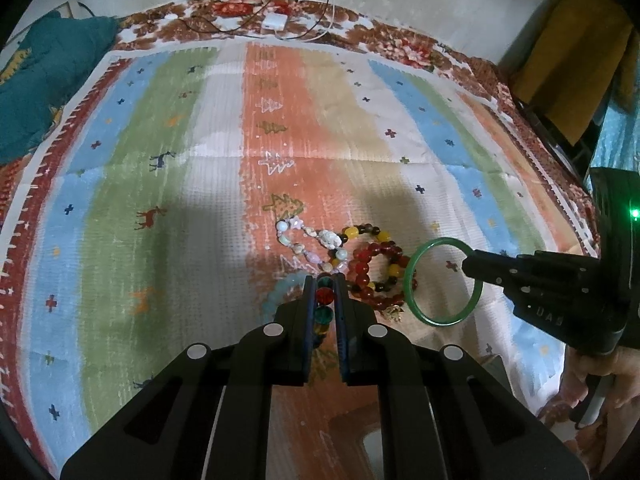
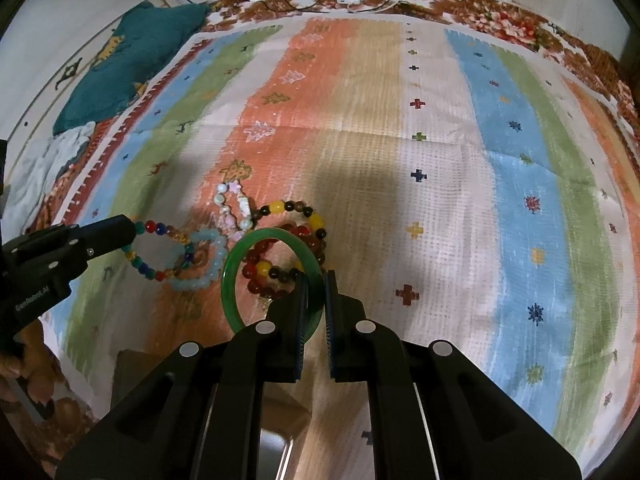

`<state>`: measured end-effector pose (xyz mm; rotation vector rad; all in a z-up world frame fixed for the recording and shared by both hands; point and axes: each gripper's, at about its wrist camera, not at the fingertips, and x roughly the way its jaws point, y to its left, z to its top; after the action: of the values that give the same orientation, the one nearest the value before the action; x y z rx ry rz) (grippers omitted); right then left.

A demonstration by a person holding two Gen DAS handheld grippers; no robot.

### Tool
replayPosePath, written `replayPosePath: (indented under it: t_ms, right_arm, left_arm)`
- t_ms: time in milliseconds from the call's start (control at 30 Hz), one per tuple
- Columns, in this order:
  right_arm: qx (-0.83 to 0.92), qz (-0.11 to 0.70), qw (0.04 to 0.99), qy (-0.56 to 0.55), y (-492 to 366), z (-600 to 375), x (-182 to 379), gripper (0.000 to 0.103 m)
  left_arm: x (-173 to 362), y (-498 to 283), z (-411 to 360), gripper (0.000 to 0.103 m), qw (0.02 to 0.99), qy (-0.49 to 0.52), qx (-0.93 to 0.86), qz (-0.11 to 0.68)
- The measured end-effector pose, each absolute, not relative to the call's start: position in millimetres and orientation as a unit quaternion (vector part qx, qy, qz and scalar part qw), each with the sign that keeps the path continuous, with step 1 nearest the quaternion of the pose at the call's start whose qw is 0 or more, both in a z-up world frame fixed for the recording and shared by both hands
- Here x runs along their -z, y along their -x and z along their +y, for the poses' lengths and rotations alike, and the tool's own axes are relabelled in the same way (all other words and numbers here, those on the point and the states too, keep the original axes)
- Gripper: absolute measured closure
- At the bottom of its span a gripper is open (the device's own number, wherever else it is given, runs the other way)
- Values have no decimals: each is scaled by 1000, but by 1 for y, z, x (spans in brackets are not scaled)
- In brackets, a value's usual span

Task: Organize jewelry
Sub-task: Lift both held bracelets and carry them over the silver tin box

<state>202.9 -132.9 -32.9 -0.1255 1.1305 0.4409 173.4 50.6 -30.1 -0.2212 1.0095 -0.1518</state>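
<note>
My left gripper [image 1: 324, 280] is shut on a multicoloured bead bracelet [image 1: 324, 314], which hangs as a loop from the left gripper [image 2: 130, 225] in the right wrist view, the bracelet [image 2: 160, 274] just above the cloth. My right gripper [image 2: 316, 276] is shut on the rim of a green bangle [image 2: 231, 280]; from the left wrist view the right gripper [image 1: 469, 264] holds the bangle [image 1: 440, 322] upright. On the striped cloth lie a pastel bead bracelet [image 1: 308, 246], a yellow-and-dark one [image 1: 362, 233], a red one [image 1: 370, 274] and a light blue one [image 2: 208, 268].
A striped cloth [image 1: 180, 160] covers the bed. A teal cushion [image 1: 52, 80] lies at the far left, a white charger [image 1: 275, 21] with cables at the far edge, and a yellow cloth [image 1: 572, 64] at the right. A brown box [image 2: 276, 436] sits under the grippers.
</note>
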Motion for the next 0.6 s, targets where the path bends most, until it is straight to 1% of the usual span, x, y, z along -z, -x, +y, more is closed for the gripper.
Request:
replayPosePath:
  t_ms: [600]
  right_arm:
    - [-219,486,843,76,-151,-142,-2,94]
  left_arm:
    - [-8,-126,29,94,886,100,93,443]
